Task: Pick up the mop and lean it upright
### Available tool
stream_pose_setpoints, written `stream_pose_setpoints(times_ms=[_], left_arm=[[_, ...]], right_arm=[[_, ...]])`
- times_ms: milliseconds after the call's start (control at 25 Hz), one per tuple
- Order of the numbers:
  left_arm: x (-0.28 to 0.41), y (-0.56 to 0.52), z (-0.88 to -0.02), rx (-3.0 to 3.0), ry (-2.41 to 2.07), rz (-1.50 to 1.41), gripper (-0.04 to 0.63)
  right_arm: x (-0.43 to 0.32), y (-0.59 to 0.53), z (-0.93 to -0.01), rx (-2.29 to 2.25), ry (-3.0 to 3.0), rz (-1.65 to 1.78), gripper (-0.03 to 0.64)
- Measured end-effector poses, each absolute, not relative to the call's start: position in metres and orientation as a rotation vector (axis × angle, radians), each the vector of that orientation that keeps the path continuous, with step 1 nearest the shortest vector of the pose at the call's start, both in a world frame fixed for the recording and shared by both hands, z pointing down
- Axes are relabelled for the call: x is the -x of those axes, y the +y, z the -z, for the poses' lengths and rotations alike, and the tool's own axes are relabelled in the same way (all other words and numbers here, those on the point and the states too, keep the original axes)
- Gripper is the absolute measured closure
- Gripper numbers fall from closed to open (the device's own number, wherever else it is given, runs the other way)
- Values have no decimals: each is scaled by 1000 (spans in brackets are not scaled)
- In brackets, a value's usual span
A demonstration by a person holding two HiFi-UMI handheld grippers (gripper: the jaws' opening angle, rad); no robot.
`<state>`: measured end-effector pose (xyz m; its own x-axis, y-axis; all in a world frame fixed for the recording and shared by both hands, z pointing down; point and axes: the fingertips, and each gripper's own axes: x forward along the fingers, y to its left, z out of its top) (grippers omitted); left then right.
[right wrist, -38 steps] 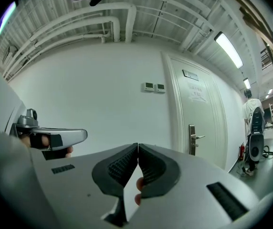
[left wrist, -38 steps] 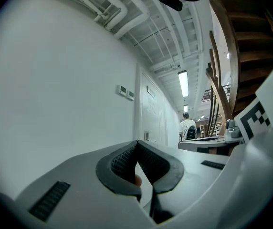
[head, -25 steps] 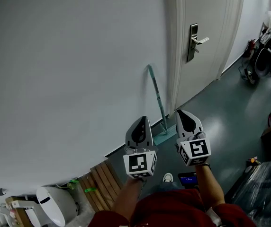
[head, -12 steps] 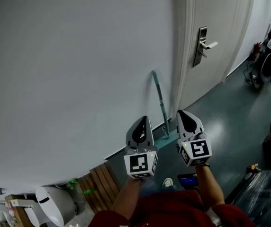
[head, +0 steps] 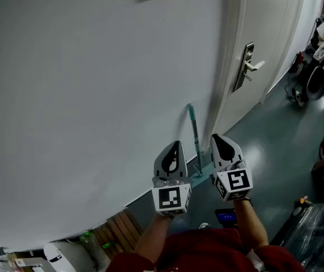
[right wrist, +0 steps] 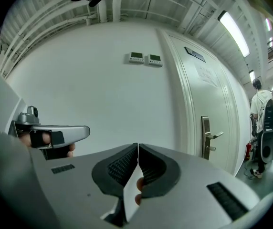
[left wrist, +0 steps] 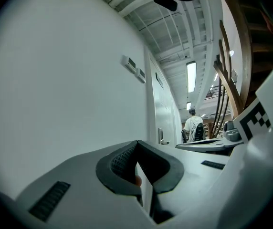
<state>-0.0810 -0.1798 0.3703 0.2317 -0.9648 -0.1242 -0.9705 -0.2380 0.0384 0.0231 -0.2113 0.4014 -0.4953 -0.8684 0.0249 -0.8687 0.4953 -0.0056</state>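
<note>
From the head view, you hold the left gripper point(head: 174, 145) and the right gripper point(head: 217, 137) side by side, forearms out, aimed at the white wall point(head: 82, 95). Each cube shows a square marker. The teal mop point(head: 194, 135) leans upright on the wall, just left of the door point(head: 267, 33), beyond the grippers. In the left gripper view, the jaws are pressed together and empty. In the right gripper view, the jaws are also together and empty, and the door's sign point(right wrist: 196, 55) is too blurred to read.
</note>
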Motion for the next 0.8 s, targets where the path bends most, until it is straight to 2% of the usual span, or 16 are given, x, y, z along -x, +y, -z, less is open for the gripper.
stream_pose_setpoints(times_ms=[240,800], left_arm=[[105,-213,-378,2478,1871,-171,583],[106,-254,-385,2505,1847,-152,583]], right_arm=[[2,-239,-406,-1612,-2652,-31,598],[13,-279,-415,-1617,-2636,-54,597]])
